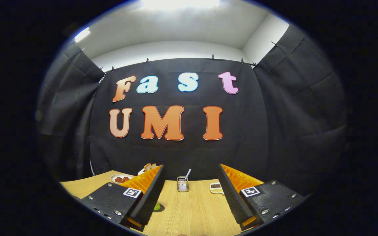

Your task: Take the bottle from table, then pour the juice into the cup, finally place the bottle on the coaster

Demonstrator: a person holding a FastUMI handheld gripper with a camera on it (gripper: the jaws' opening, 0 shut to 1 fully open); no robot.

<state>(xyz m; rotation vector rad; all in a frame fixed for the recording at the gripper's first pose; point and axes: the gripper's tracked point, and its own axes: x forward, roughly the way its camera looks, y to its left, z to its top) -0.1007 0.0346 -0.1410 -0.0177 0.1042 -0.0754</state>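
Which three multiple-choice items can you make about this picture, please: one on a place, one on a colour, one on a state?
1. Where does the small glass with the straw stand?
A. on the wooden table, beyond the gap between the fingers
B. between the fingertips, touching both
C. on the white plate

2. What colour is the small thing that shows beside the left finger?
A. red
B. green
C. blue

3. How is the gripper?
A. shut on the glass
B. shut on nothing
C. open, holding nothing

Key: 1 A, the glass stands far back on the table, apart from both fingers. 2 B, a green edge shows at the finger's inner side. 3 C, the fingers stand wide apart with bare table between them.
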